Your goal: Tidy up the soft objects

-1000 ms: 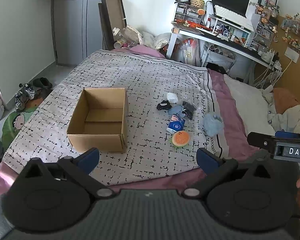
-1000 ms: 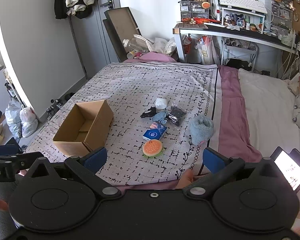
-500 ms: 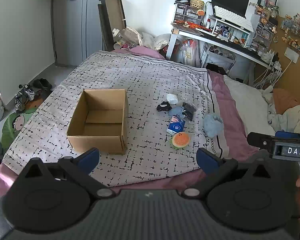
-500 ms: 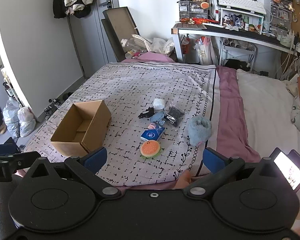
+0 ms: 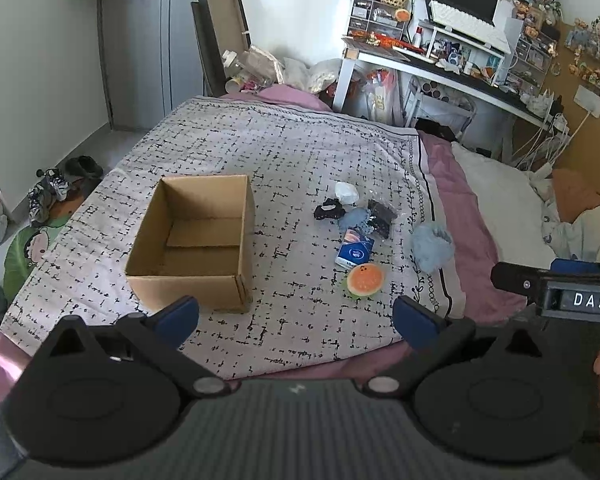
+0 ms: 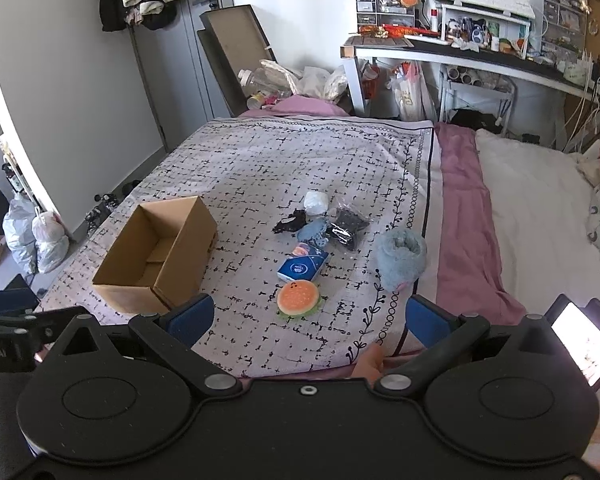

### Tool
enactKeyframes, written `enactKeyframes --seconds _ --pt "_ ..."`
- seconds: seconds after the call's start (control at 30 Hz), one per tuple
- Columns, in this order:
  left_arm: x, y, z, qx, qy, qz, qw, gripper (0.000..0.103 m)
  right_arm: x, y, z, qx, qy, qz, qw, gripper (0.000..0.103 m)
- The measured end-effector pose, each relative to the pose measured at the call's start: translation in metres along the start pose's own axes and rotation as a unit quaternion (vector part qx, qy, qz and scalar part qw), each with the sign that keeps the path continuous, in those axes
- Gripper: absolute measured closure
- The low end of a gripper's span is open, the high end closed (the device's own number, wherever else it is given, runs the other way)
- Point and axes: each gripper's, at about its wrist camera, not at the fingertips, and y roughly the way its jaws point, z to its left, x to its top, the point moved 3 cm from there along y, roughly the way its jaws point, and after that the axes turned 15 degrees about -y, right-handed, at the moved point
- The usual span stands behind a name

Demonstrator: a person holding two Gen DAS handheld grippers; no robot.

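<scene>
We cannot see the near inner wall of the cardboard box (image 5: 192,240) from either wrist, and its floor is only partly in view, so whatever lies against that wall stays hidden. The print on the blue packet (image 5: 355,253) is too small for us to read. The dark bundle (image 6: 348,226) in clear wrap and the black item (image 6: 289,222) are too small to identify. The right gripper (image 5: 556,292) is cut off by the left view's edge, showing only its side. The phone screen (image 6: 582,342) is washed out.
</scene>
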Motion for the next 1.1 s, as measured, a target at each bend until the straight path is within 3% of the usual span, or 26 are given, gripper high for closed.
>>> enactKeyframes --seconds 0.47,1.1 --pt "0.023 0.039 -0.001 -0.003 -0.019 0.012 0.9997 0.001 0.007 0.05 -0.004 0.017 0.037 0.038 0.998 0.0" --pt "0.04 0.116 -0.003 -0.011 -0.027 0.043 0.9987 0.003 0.001 0.12 -0.019 0.005 0.117 0.069 0.991 0.0"
